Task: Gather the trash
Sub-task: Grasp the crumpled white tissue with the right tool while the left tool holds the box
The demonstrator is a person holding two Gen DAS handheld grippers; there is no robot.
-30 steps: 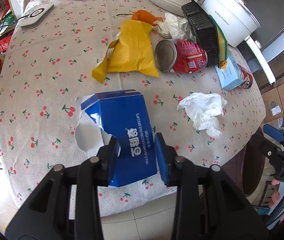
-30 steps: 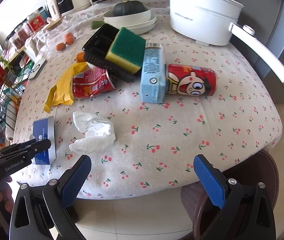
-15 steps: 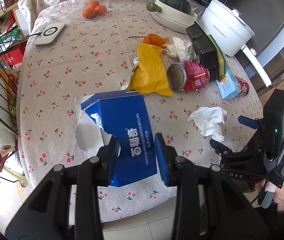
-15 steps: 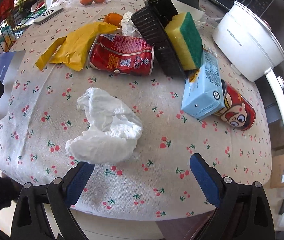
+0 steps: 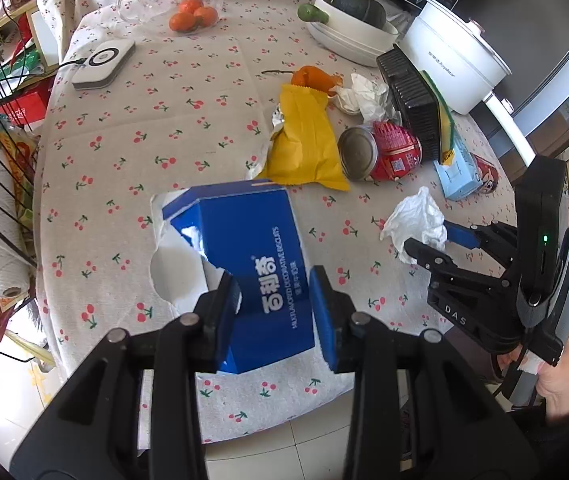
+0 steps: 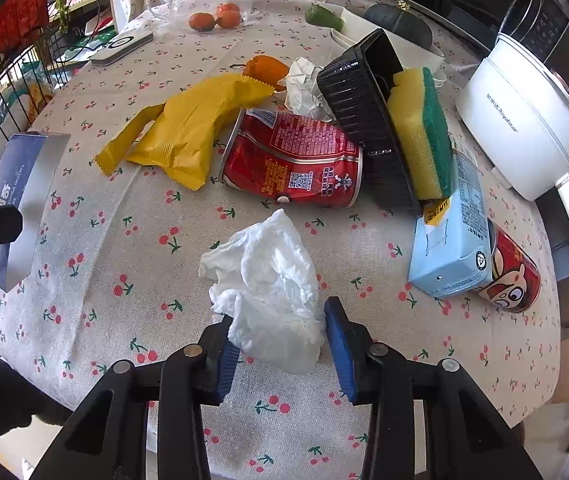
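We held the blue biscuit box clamped in our left gripper above the table's near edge, while our right gripper closed around the crumpled white tissue there, collecting both together.
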